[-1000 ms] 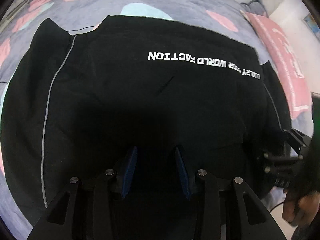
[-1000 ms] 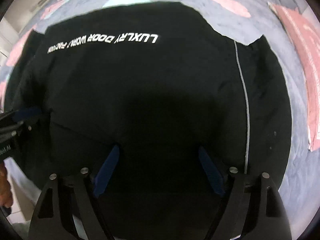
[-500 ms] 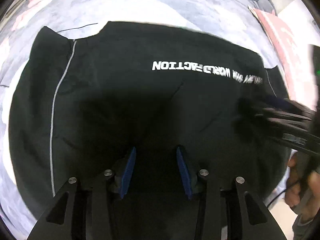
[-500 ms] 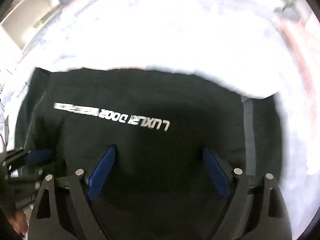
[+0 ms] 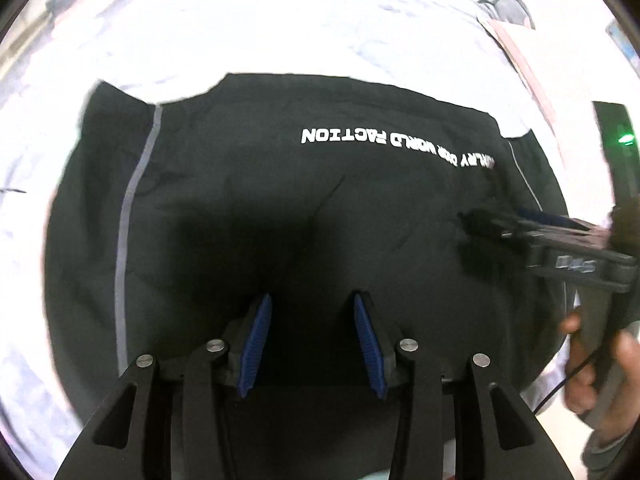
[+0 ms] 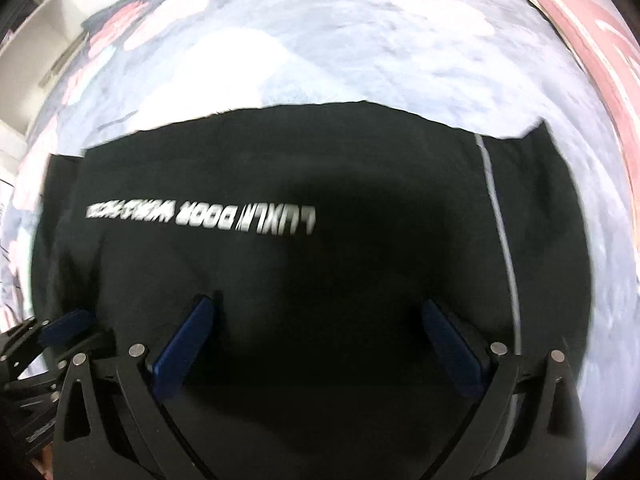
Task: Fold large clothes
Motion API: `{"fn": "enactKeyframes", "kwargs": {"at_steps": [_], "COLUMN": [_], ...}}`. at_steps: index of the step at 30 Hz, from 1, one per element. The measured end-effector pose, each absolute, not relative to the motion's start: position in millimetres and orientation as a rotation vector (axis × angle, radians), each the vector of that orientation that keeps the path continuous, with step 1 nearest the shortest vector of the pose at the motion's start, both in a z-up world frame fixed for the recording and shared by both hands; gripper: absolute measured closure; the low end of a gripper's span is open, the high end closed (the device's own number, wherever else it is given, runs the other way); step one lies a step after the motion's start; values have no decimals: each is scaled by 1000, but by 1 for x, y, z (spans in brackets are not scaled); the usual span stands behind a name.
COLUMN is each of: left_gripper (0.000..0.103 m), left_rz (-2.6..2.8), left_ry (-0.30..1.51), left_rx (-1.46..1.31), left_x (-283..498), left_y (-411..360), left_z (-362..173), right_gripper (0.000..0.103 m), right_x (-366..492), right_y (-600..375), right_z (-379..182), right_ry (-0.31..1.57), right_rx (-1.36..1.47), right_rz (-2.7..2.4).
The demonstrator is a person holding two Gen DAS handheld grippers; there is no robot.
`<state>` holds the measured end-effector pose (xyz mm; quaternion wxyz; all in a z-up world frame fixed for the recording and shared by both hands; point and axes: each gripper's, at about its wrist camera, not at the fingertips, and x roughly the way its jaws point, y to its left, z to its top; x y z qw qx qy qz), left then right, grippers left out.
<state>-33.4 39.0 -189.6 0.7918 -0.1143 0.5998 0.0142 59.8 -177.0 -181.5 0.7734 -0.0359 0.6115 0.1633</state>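
Since a second ago both grippers have pulled up and back from the cloth; more bedspread shows beyond the far hem, and the right jaws have spread wider.

Black garment [image 5: 280, 200] lies flat, folded, under and ahead of both sets of jaws. White lettering [image 5: 396, 146] runs across it well ahead of the tips, upside down to both cameras. Grey piping [image 6: 500, 236] runs outboard of the right jaws.

Left gripper [image 5: 310, 320]: jaws part-open, nothing pinched, cloth below the gap.

Right gripper [image 6: 320, 332]: jaws opening, near full spread, empty, garment beneath.

Patterned bedspread [image 6: 360, 40] beyond the garment. Pink pillow [image 6: 592, 40] far right of the jaws.
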Motion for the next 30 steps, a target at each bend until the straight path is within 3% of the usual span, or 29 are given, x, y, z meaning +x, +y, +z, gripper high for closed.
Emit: {"fn": "enactKeyframes", "kwargs": {"at_steps": [4,12,16,23,30], "left_gripper": [59,59,59,58,49], "left_rz": [135,351,332,395,373], "left_ry": [1275,998,870,690,636], "left_rx": [-131,107,40,29,-67], "left_x": [-51,-65,-66,-87,-104], "left_y": [35,20,20,13,14], "left_z": [-155,-36,28,96,115], "right_gripper": [0,0,0,0,0], "right_x": [33,8,-6,-27,-32], "right_y": [-196,-187,-178,-170,-170], "right_z": [-127,-15,25,67,80], "right_ry": [1274,977,889,796,762], "right_rx": [-23,-80,-71,-111,-99], "right_rz": [369,381,373,325,286]}}
